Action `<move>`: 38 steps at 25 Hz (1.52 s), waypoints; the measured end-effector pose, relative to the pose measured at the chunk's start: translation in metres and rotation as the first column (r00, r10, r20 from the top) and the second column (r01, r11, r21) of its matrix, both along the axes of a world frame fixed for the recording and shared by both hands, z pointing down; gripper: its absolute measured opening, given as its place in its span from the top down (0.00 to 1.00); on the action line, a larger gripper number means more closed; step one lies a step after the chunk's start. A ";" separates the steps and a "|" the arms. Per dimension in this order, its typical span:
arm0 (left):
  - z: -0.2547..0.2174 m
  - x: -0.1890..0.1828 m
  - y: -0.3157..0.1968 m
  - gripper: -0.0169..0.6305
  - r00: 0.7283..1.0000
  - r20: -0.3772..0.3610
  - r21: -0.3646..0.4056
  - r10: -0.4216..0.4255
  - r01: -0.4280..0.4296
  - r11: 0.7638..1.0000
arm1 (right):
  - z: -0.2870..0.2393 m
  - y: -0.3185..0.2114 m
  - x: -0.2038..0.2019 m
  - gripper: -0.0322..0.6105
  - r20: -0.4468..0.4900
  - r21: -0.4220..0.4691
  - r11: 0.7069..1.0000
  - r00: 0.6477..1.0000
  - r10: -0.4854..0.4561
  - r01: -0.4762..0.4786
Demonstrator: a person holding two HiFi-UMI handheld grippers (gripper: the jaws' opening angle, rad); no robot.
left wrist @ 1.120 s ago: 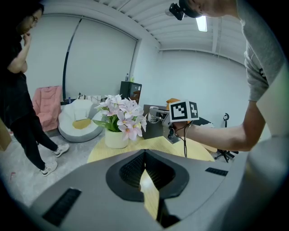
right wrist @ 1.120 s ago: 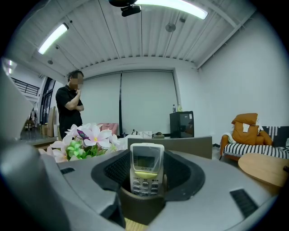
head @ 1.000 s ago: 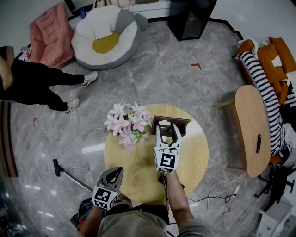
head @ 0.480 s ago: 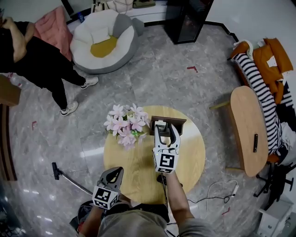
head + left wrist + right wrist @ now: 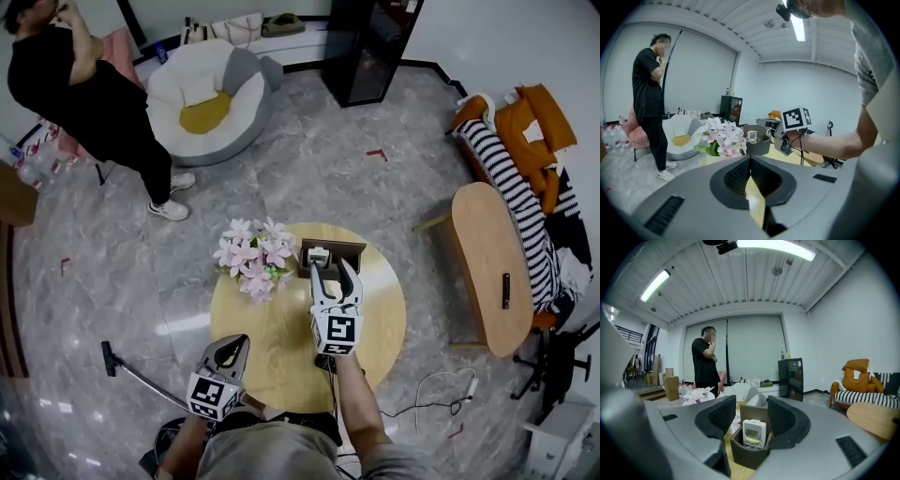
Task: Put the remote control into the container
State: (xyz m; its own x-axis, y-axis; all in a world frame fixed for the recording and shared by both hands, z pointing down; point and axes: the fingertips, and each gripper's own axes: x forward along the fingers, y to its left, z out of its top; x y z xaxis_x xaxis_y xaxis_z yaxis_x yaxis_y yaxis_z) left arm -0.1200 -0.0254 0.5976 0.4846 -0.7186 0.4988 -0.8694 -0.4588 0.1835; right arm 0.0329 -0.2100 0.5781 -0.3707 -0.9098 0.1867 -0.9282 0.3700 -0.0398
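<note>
Head view: round wooden desk (image 5: 281, 328). Dark container (image 5: 342, 249) sits at its far edge, pink flowers (image 5: 249, 257) just left of the container. Remote control (image 5: 319, 255) stands upright inside the container, at its left end. Right tool (image 5: 335, 274) on the near side of the container, jaws spread, tips close to its wall. Left tool (image 5: 231, 347) well back from the container, at the desk's near edge.

Left gripper view: left tool (image 5: 750, 160) jaws pressed together, nothing between them. Container (image 5: 760, 144) far ahead, remote (image 5: 752, 136) showing above its rim.

Right gripper view: right tool (image 5: 751, 408) wide open, gripping nothing. Remote (image 5: 754, 433) rests in the container (image 5: 747, 456), framed by both pads, touching neither as far as I can tell.

Judgement: placement looks done; the step is the retreat. Keep the jaws wide, draw straight back from the container so no pad clips the remote or nudges the container toward the flowers.
</note>
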 end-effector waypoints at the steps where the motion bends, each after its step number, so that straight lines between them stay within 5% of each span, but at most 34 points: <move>1: -0.003 0.000 -0.001 0.96 1.000 -0.002 0.007 0.003 -0.003 1.000 | -0.004 0.002 0.000 0.61 0.005 -0.004 1.000 1.000 -0.004 0.004; 6: -0.021 0.008 -0.006 0.96 0.999 -0.018 0.051 0.032 -0.031 0.998 | -0.025 0.016 0.001 0.62 0.010 -0.009 1.000 1.000 -0.017 0.017; 15: -0.050 0.012 -0.007 0.96 0.996 -0.032 0.125 0.079 -0.075 0.989 | -0.060 0.050 0.015 0.77 0.003 0.011 1.000 1.000 0.001 -0.001; 38: -0.120 0.054 -0.014 0.96 0.964 -0.048 0.312 0.260 -0.233 0.921 | -0.110 0.145 0.072 0.94 0.021 0.058 0.984 0.986 0.168 -0.169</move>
State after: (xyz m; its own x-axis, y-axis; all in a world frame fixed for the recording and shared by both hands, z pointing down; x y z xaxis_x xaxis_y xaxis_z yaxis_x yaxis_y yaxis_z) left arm -0.0659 -0.0397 0.4779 0.6973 -0.6803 0.2259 -0.7085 -0.7020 0.0730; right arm 0.1049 -0.0653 0.4680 -0.2140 -0.9687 0.1261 -0.9768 0.2109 -0.0376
